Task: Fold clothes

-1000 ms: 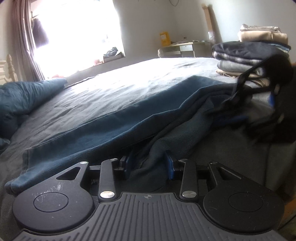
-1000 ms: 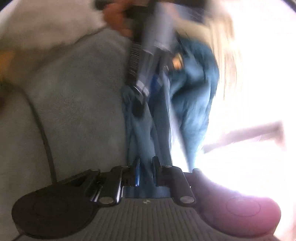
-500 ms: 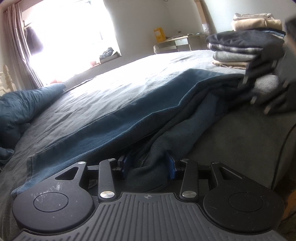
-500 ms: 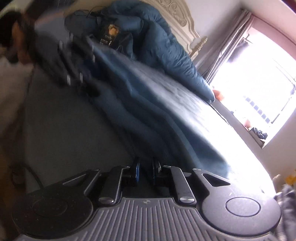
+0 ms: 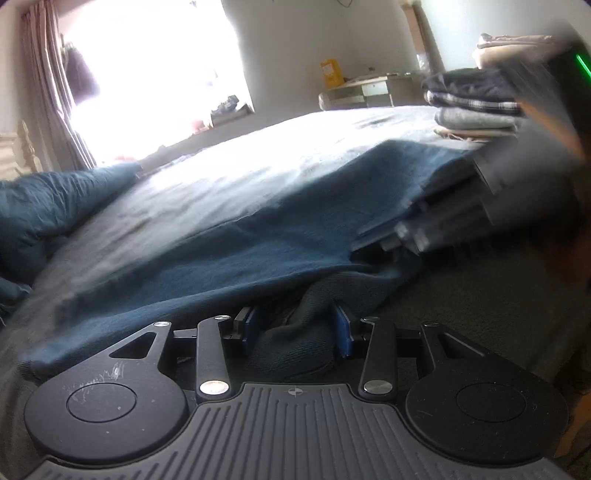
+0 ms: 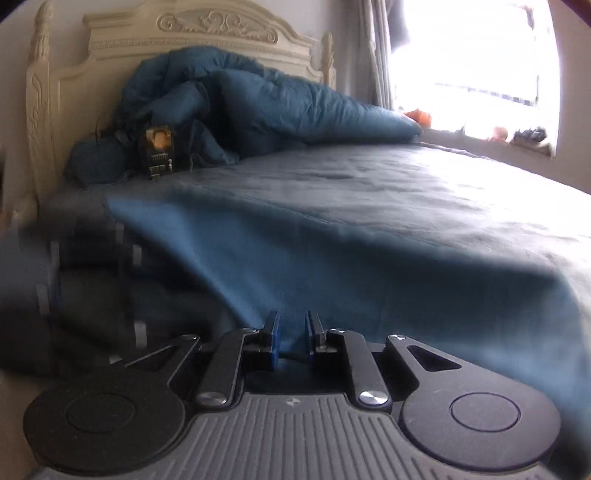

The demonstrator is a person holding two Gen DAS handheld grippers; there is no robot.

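Note:
A dark blue garment (image 5: 277, 229) lies stretched over the grey bed sheet (image 5: 258, 162). My left gripper (image 5: 295, 330) is shut on a bunched fold of it at the near edge. In the right wrist view the same garment (image 6: 332, 266) spreads out ahead, and my right gripper (image 6: 293, 338) has a thin strip of its cloth between its blue pads while its jaws are opening slightly. The right gripper (image 5: 424, 229) shows as a blur at the garment's far right end in the left wrist view. The left gripper (image 6: 85, 280) is a dark blur at the left of the right wrist view.
A stack of folded clothes (image 5: 476, 107) stands on the bed's far right. A rumpled blue duvet (image 6: 258, 99) is piled against the cream headboard (image 6: 184, 33), with a small dark device (image 6: 159, 147) beside it. A bright window and a desk (image 5: 369, 88) lie beyond the bed.
The right gripper has rolled from sideways to level and risen, drawing the garment out flatter between the two grippers. The left gripper has kept its place and its hold.

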